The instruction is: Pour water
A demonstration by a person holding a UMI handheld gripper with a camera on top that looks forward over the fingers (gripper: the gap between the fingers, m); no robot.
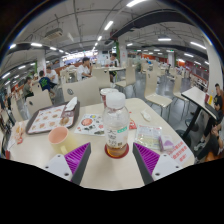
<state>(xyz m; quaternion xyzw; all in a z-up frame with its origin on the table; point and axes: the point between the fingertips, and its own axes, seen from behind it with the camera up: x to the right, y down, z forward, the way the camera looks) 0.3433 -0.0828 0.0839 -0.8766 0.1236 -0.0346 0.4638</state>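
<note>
1. At far left on the tabletop: a small jar or cup, too small to tell more.
2. Just right of that: a dark tray loaded with flat dishes, lying well back from the tongs.
3. In front of the tray, near the left finger: an orange cup, upright.
4. Left finger of the tongs low in the foreground, purple pad on its inner face.
5. Between the fingers and a little beyond their tips: a clear plastic water bottle with a white cap and a red-and-white label, standing upright on a small round coaster. Clear gaps on both sides; tongs spread wide, gripping nothing.
6. Behind the bottle: a white cup and a plate of food.
7. Right finger, matching purple pad, apart from the bottle.
8. Beyond the right finger: clear plastic wrapping and a striped packet lying flat.
9. Further back: a canteen hall with pale tables and chairs, seated people, and strip lights overhead.
</note>
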